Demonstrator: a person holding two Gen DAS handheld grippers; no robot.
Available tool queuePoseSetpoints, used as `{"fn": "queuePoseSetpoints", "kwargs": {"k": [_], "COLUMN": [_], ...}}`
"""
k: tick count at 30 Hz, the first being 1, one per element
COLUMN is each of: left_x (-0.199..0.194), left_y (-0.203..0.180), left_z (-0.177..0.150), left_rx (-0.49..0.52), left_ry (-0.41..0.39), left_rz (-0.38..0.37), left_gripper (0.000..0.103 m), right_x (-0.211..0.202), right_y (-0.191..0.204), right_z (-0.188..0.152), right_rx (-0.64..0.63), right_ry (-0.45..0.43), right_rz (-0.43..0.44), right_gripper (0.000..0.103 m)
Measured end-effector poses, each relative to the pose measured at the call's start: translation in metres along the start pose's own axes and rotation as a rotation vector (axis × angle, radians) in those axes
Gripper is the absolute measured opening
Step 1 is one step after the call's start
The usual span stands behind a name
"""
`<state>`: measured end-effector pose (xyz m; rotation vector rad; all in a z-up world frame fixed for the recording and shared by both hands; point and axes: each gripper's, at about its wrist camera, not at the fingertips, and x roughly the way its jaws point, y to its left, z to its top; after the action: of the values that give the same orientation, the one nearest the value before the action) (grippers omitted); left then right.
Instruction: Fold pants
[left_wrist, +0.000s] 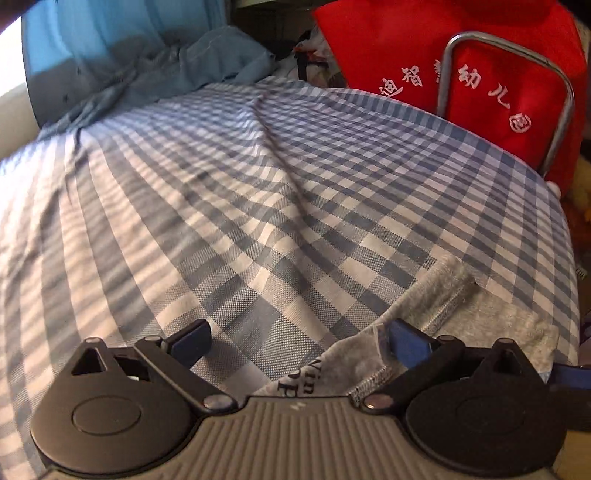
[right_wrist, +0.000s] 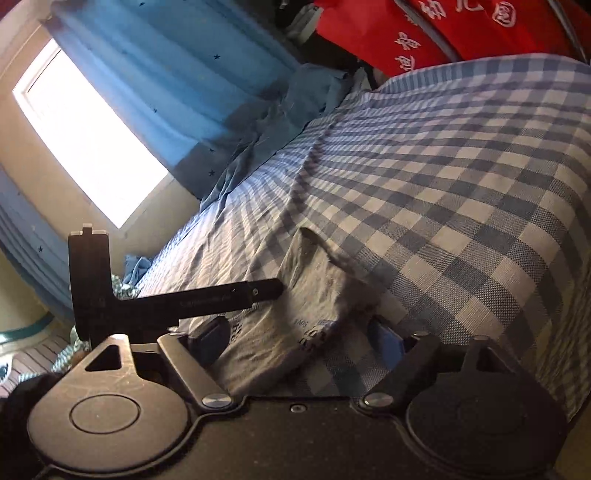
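Note:
The grey pants (left_wrist: 476, 317) lie at the near right of the blue-and-white checked bed sheet (left_wrist: 229, 192), with a stitched hem and dark printed letters showing. My left gripper (left_wrist: 299, 341) is open; its right finger rests at the pants' edge and its left finger is over bare sheet. In the right wrist view the pants (right_wrist: 295, 325) form a rumpled grey heap between the fingers of my right gripper (right_wrist: 299, 339), which is open around the cloth. The left gripper's black body (right_wrist: 177, 299) reaches in from the left to the heap.
A red bag with white characters (left_wrist: 424, 55) and a metal tube frame (left_wrist: 554, 96) stand at the bed's far right edge. A blue curtain (right_wrist: 177, 74), crumpled blue cloth (left_wrist: 207, 62) and a bright window (right_wrist: 85, 136) are at the far left.

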<state>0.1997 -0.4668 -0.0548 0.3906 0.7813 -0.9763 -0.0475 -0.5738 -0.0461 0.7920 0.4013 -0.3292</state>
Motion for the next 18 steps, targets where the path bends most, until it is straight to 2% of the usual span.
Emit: {"fn": "queuePoseSetpoints", "kwargs": {"k": [3, 5, 6, 8, 10, 13, 18], "left_x": [0.002, 0.003, 0.004, 0.005, 0.001, -0.014, -0.052], "left_y": [0.004, 0.004, 0.005, 0.006, 0.009, 0.020, 0.034], "left_z": [0.001, 0.000, 0.002, 0.005, 0.010, 0.020, 0.043], "left_rx": [-0.005, -0.004, -0.006, -0.013, -0.040, -0.097, -0.152], "left_ry": [-0.002, -0.003, -0.003, 0.004, 0.022, 0.041, 0.089], "left_rz": [-0.011, -0.011, -0.011, -0.014, -0.021, -0.062, -0.201], "left_gripper": [0.103, 0.103, 0.103, 0.103, 0.102, 0.102, 0.102], "right_x": [0.002, 0.004, 0.005, 0.005, 0.005, 0.000, -0.001], "right_y": [-0.009, -0.016, -0.019, -0.022, -0.020, -0.003, 0.054], "right_z": [0.003, 0.004, 0.004, 0.001, -0.003, -0.012, -0.033], "right_rx": [0.082, 0.155, 0.188, 0.225, 0.217, 0.102, -0.317], "right_ry": [-0.025, -0.044, -0.057, -0.084, -0.113, -0.165, -0.256], "right_rz": [-0.012, -0.027, -0.039, -0.066, -0.105, -0.137, -0.258], "right_gripper": [0.066, 0.050, 0.046, 0.026, 0.018, 0.010, 0.009]}}
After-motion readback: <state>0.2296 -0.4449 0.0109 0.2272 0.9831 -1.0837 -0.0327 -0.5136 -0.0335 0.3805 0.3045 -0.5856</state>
